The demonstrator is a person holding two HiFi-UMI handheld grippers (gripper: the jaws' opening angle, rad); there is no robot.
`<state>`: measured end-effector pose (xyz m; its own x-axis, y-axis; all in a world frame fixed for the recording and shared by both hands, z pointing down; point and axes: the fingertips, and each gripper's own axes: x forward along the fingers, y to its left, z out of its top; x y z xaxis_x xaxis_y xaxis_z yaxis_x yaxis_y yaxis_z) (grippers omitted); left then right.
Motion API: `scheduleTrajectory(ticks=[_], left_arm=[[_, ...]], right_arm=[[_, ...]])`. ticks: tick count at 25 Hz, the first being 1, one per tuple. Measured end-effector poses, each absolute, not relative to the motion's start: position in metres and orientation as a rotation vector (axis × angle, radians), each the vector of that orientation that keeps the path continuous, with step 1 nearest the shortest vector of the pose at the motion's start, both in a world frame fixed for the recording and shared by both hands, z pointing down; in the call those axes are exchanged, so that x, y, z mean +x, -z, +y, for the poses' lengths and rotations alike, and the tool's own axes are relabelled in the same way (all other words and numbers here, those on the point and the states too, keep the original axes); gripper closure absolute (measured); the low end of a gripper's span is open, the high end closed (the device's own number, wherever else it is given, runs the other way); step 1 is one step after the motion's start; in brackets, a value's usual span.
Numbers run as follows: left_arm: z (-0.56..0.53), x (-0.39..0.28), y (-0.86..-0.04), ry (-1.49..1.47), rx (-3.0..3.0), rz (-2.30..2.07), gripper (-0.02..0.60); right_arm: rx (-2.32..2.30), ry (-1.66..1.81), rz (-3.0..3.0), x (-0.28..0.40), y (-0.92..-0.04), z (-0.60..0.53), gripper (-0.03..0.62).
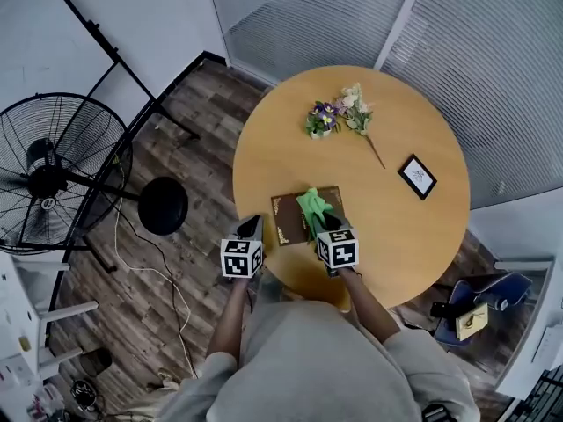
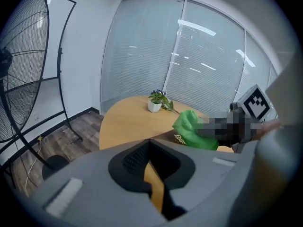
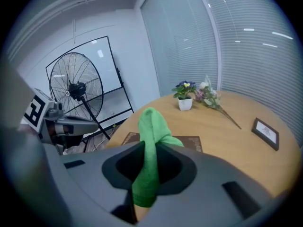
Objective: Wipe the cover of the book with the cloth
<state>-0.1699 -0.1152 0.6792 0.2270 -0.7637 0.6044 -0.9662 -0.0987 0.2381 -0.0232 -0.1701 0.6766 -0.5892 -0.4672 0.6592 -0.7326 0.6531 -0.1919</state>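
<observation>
**Green cloth pinched over a brown book**

Grey-clad shoulders fill the bottom of the head view, with both forearms reaching to a round wooden table (image 1: 396, 227). In the right gripper (image 3: 144, 183) a bright green cloth (image 3: 151, 131) is clamped between the 2 jaws. Its bunched fold rises in front of them and its loose end hangs down behind. The cloth rests on the right part of the book (image 1: 290, 218), which lies flat near the table's near edge. The book has a dark brown cover with a gold ornamental border.

The left gripper (image 2: 154, 183) sits at the table's edge just beside the book's left side. Its jaws are drawn almost together, with only a thin slit between them and nothing in it.

Farther back on the table are a small pot of flowers (image 1: 321, 121) and a picture frame (image 1: 417, 176).
</observation>
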Motion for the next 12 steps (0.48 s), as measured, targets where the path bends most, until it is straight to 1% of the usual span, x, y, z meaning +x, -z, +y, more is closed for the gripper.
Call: scheduleTrajectory(ticks=[12], left_arm=[[-0.086, -0.202, -0.68, -0.41, 1.824, -1.665, 0.575]], right_arm=[[0.696, -0.598, -2.34, -0.092, -0.683, -0.12, 0.523]])
